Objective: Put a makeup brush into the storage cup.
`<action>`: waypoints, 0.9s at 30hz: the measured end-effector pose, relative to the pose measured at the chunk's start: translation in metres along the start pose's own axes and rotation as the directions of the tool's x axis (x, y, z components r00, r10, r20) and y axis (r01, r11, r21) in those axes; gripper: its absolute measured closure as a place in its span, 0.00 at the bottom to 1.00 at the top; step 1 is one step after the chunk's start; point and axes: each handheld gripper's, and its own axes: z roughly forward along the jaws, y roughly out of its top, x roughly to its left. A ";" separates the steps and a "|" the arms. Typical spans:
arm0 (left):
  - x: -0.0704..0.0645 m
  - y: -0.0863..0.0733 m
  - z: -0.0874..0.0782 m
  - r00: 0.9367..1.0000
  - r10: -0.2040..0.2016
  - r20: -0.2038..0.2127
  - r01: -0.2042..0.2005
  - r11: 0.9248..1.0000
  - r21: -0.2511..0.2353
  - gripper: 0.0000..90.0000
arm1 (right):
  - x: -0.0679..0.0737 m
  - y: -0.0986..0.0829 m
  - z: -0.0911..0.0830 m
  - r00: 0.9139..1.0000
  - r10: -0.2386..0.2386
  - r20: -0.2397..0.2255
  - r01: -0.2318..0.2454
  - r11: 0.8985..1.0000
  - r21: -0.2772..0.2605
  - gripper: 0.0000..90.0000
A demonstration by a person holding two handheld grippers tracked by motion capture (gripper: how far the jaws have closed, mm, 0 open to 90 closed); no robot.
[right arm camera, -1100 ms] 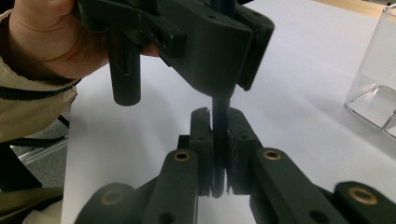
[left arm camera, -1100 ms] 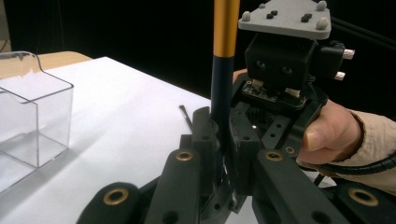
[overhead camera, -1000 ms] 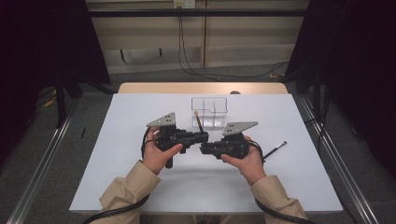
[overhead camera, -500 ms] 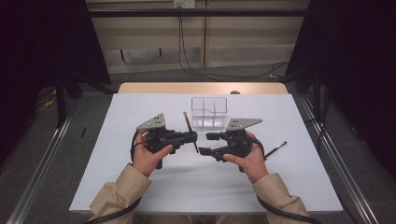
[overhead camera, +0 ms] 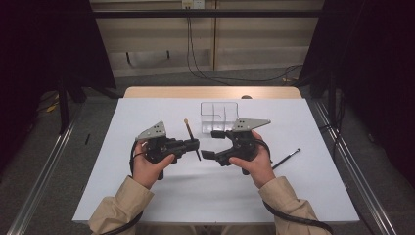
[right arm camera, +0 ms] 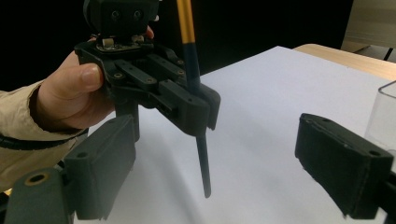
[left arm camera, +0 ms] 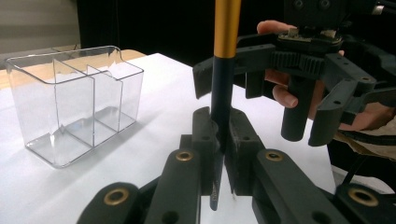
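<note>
White table point(overhead camera: 147, 196): left gripper point(overhead camera: 195, 144) clamps unlabelled brush point(overhead camera: 191, 137).

The makeup brush point(overhead camera: 191, 139) stands nearly upright over the middle of the white table, just left of centre, its tip leaning slightly to the far left. It's slender, with a dark handle pointing down, a gold ferrule point(left arm camera: 227, 28) above and a pale tuft at the top. The left gripper point(overhead camera: 194, 144) clamps it mid-handle, the lower end hanging clear of the table.
</note>
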 end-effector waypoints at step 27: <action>-0.005 -0.003 0.012 1.000 0.011 0.020 -0.011 0.999 0.030 0.93 | 0.004 0.018 0.004 0.999 -0.029 0.043 0.031 0.999 -0.043 0.13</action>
